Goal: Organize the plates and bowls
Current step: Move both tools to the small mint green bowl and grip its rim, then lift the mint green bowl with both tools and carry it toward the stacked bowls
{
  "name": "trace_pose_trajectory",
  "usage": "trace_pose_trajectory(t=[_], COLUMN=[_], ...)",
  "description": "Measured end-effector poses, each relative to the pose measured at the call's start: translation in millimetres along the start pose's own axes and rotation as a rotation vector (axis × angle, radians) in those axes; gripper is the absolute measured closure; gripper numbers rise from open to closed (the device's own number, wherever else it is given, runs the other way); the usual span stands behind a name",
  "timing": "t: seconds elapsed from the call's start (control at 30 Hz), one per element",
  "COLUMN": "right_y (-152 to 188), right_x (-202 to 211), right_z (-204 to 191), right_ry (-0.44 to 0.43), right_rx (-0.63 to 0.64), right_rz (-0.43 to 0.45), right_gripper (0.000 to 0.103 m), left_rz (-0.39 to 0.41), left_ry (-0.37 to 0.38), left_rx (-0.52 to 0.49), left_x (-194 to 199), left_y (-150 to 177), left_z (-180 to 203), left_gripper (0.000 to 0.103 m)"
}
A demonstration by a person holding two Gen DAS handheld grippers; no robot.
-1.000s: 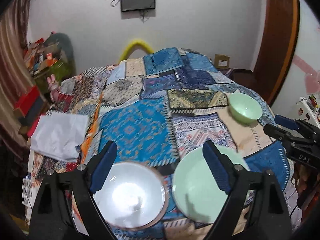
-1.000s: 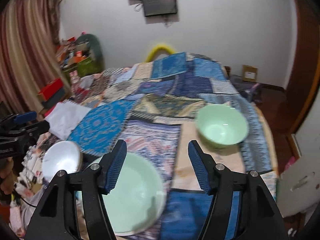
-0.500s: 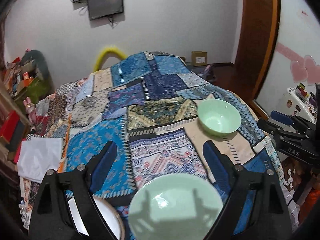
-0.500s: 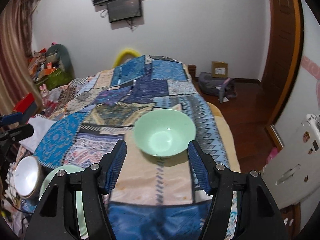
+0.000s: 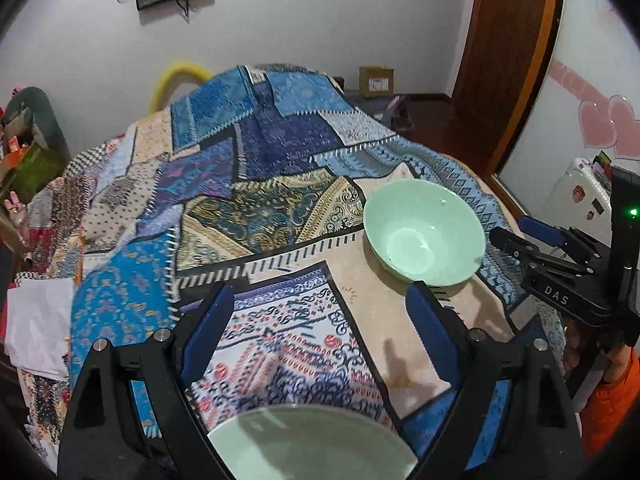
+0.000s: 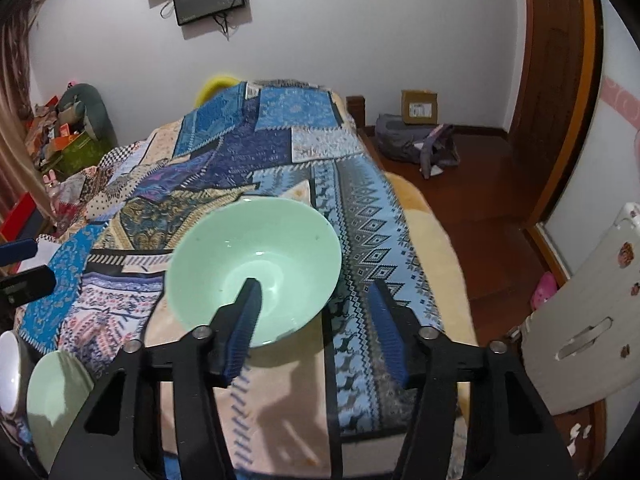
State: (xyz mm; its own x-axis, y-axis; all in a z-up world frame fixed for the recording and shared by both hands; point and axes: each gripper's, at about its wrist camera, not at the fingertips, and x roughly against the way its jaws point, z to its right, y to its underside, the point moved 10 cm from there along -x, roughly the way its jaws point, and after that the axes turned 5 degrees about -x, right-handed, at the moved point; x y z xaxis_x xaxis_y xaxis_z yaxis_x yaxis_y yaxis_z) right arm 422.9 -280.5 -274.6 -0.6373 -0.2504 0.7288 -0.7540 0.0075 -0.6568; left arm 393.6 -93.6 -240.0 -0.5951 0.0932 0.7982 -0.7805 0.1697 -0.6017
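A: The green bowl [image 6: 256, 264] under the right tool [image 6: 314, 320] looks glossy and smooth, like glazed ceramic or melamine.

B: And the bed's patchwork quilt [image 6: 372, 232] beneath it is matt printed cloth. The tool's frame is matt black plastic, its blue pads [image 6: 246, 330] ribbed, with shiny metal pins.

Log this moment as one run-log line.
right gripper: closing, straddling near rim of mint-green bowl, not gripping | left gripper: open, empty | pale green plate: on patchwork quilt
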Motion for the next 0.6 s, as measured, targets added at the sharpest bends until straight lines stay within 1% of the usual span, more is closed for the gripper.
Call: trace_pose_trajectory(t=[0.1, 0.23, 0.37, 0.4, 0.5, 0.6], right_y=[2.1, 4.2, 7.6, 9.5, 11.5, 13.7], right_x=[-16.3, -33.8, -47.8, -51.7, -60.2, -61.9], right_z=[5.4, 10.1, 11.9, 11.1, 7.3, 4.0], right_ry=[-0.013, -0.024, -0.043, -0.067, -0.114, -0.099], right_rx=[-0.01, -0.013, -0.024, -0.033, -0.065, -0.037], right_rz=[-0.029, -0.061, -0.099, -0.121, -0.149, -0.139], right_gripper=[0.066, 0.073, 0.076, 0.077, 0.083, 0.084], left_rz=[-0.015, -0.024, -0.033, -0.034, -0.039, -0.049], left_ry=[0.015, 0.018, 0.023, 0.024, 0.021, 0.03], left_rx=[0.002, -0.003, -0.012, -0.014, -0.015, -0.011], left_x=[-19.8, -35.9, -49.8, -52.7, -60.5, -66.7], left_y=[-1.1, -3.2, -5.3, -5.7, -6.8, -6.1], left_z=[2.0, 3.5, 7.4, 8.5, 11.0, 14.4], left_gripper=[0.015, 0.015, 0.015, 0.015, 0.015, 0.015])
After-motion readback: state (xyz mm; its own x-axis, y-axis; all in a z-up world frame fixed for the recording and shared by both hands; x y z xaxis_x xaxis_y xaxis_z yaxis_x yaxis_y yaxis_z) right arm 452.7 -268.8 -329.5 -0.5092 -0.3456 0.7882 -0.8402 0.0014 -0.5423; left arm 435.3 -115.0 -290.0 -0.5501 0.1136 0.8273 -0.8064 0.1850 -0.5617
